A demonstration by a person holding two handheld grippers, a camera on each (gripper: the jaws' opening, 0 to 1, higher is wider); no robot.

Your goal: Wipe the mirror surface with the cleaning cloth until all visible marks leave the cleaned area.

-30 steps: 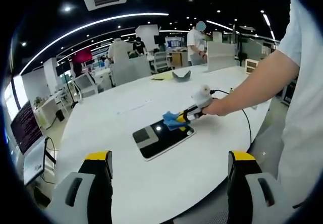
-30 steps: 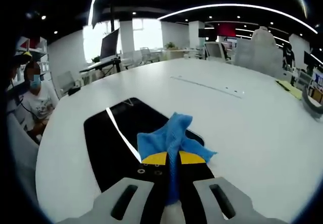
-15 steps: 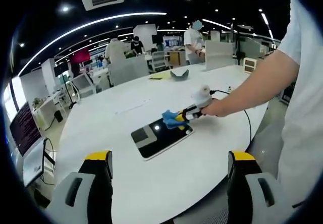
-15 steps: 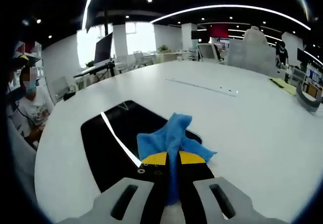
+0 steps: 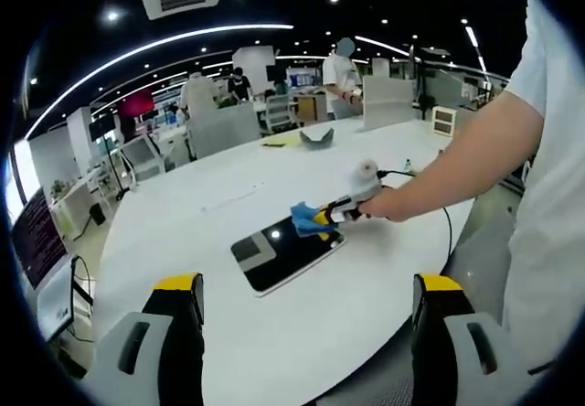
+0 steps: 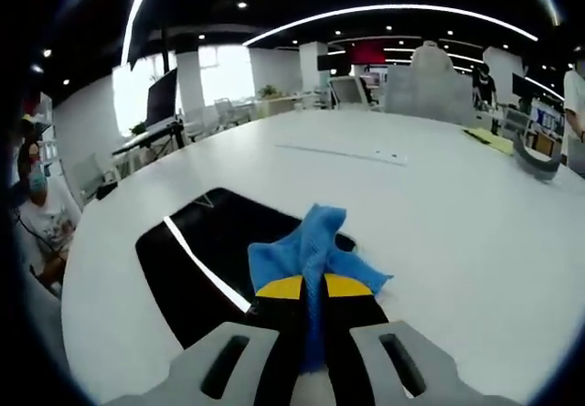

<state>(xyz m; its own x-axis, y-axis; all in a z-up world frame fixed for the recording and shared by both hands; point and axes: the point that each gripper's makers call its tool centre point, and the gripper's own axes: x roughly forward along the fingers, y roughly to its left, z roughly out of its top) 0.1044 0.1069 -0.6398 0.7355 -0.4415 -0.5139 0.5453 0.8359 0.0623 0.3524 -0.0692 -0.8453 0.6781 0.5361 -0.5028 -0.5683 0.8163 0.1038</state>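
Wiping step in hand. Right gripper [image 6: 313, 289] clamped on blue cloth [image 6: 309, 249], cloth pressed at near-right edge of mirror [image 6: 196, 260]. Mirror lies flat mid white table [image 6: 439, 214], dark glass reflecting ceiling light strip; marks too faint to judge. Left gripper [image 5: 306, 319] held back off table edge, jaws wide apart, empty. Next move likely: sweep cloth across remaining glass, keep pressure even, mirror steady.

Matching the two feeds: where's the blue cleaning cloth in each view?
Left gripper view: blue cleaning cloth just right of centre, at the mirror's upper right corner, held by the right tool.
Right gripper view: low centre, clamped between that tool's yellow tips.
Shared landmark: the dark mirror on the white table.
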